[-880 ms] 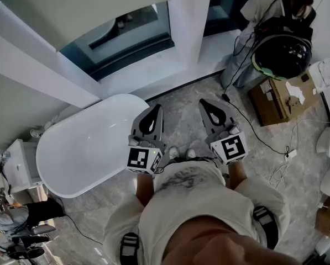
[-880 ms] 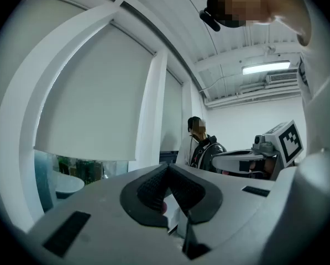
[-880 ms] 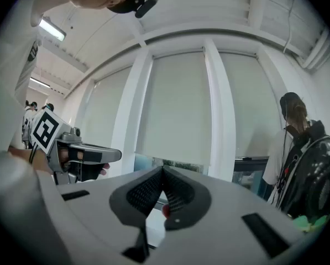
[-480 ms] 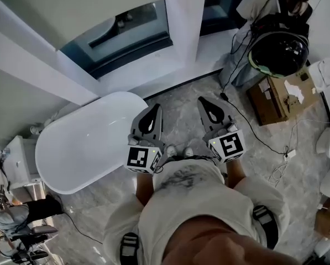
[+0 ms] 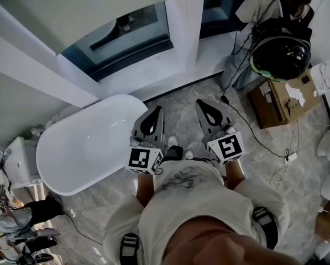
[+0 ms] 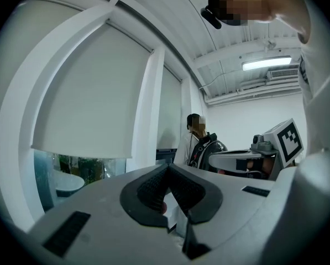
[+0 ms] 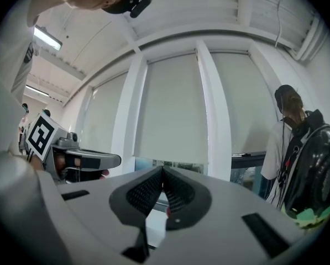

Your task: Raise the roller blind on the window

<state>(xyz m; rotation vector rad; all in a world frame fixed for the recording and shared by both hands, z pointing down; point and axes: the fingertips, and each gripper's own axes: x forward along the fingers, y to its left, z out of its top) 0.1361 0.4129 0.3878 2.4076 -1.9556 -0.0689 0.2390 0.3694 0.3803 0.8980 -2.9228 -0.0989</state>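
Pale roller blind (image 5: 82, 7) hangs low over the window (image 5: 126, 29) ahead of you, above the white bathtub (image 5: 87, 148) on the floor. Your left tongs (image 5: 155, 109) and right tongs (image 5: 202, 102) are both pinched together.

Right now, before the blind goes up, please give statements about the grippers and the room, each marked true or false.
1. The left gripper and the right gripper both have jaws together, nothing between them. True.
2. The roller blind covers most of its window, with glass showing below. True.
3. One gripper touches the roller blind. False: both are held apart from it.
4. The bathtub is on the right gripper's side. False: the bathtub lies on the left gripper's side.
5. A second person stands near the window. True.
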